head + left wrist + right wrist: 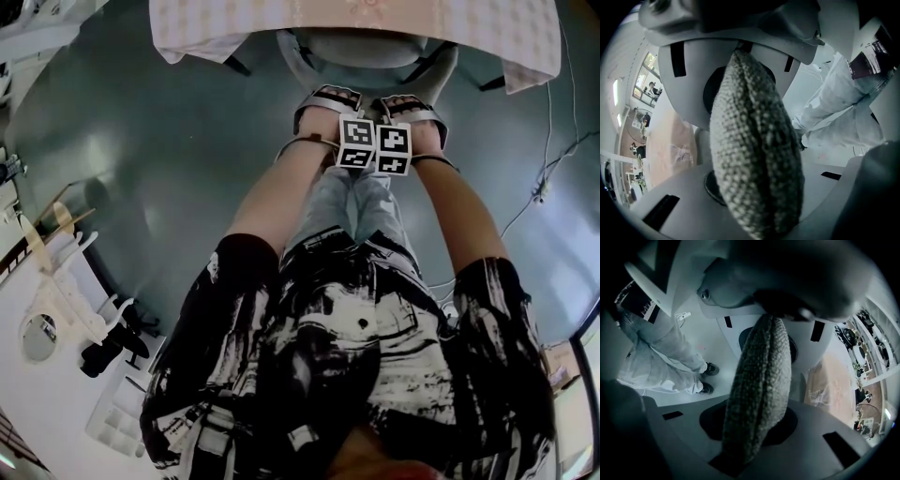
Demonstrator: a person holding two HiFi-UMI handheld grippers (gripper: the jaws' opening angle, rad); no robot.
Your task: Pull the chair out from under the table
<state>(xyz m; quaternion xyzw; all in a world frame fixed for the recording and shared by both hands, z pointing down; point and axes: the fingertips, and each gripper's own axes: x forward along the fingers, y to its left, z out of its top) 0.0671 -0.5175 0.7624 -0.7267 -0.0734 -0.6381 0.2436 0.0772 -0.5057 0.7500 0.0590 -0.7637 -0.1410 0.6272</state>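
A grey chair (364, 49) stands pushed under a table with a checked cloth (234, 26) at the top of the head view. Both grippers reach down side by side onto the chair's back edge, their marker cubes touching. My left gripper (323, 105) is shut on the back's left part. My right gripper (412, 111) is shut on its right part. In the left gripper view a ridge of coarse woven upholstery (757, 178) is pinched between the jaws. The right gripper view shows the same fabric (759, 394) squeezed between its jaws. The chair's legs are hidden.
The floor is glossy grey. A white cable (544, 178) trails across it at the right. White furniture and a wooden rack (66, 281) stand at the left. The person's legs (661, 352) and shoes are close behind the chair.
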